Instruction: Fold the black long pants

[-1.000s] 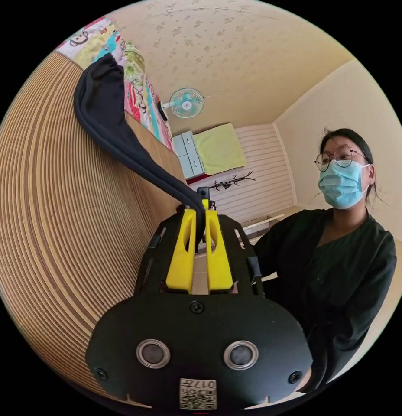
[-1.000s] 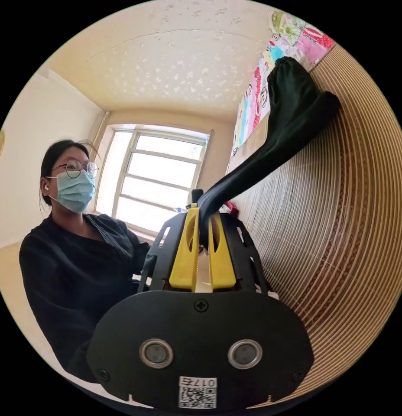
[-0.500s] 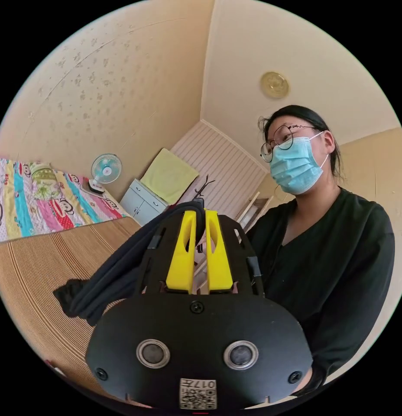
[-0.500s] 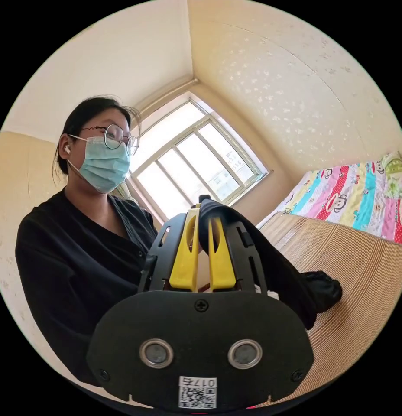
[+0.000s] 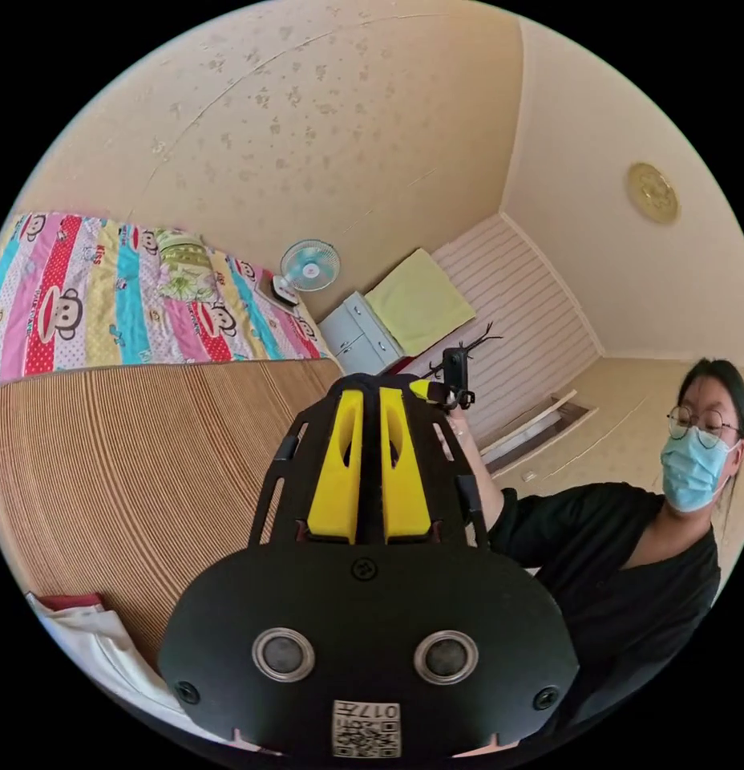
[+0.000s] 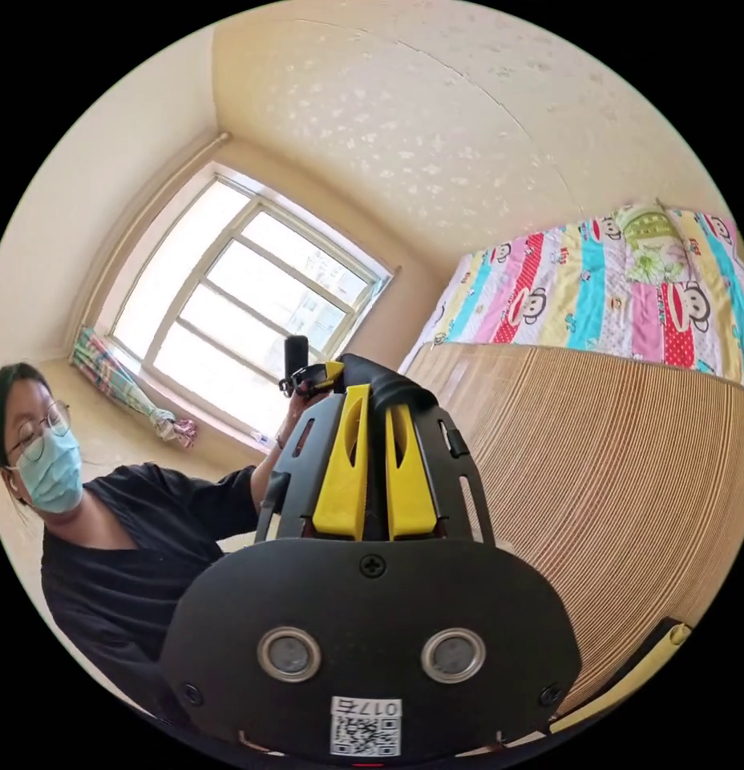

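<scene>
Judging from how things lie, the fold is under way but far from finished: the woven mat [image 5: 131, 465] lies bare, so the garment has yet to be laid down and squared. In the left gripper view, the left gripper [image 5: 364, 401] points upward with its yellow jaws pressed close on a strip of dark cloth, the black long pants [image 5: 370, 481], which runs down between them; the other gripper [image 5: 446, 383] shows just past the tips. In the right gripper view, the right gripper [image 6: 372, 397] is likewise raised (tilted toward the window [image 6: 244, 321]), jaws pinching a bunched black fold [image 6: 384, 385] that humps over their tips. The person's forearm [image 6: 269, 473] reaches up beside it, and the striped quilt [image 6: 612, 297] lies beyond the mat.
</scene>
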A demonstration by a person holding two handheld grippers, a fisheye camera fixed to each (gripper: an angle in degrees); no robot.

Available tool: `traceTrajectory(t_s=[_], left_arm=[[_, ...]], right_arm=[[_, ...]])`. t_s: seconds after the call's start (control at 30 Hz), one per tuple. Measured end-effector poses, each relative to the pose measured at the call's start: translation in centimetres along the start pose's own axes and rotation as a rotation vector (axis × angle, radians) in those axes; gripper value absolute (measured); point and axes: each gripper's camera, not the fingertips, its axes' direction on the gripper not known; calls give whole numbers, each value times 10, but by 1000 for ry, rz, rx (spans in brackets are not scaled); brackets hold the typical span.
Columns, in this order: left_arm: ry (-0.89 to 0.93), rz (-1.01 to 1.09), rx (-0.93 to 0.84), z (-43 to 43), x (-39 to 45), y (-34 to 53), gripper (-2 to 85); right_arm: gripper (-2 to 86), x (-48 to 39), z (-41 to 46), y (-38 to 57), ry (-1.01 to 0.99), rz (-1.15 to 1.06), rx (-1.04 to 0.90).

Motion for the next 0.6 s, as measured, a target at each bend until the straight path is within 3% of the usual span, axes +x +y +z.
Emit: traceTrajectory(t_s=[0.23,0.5,0.6], left_arm=[[-168,-175,-160,63,-140,29,44],[-81,-332,-132,93,-189,190,49],[-127,-415,-195,115,-204,247,59]], right_arm=[[0,97,97,-3,266,105,-166],[13,135,140,136,203,196,-117],[32,151,157,190,243,274,-155]])
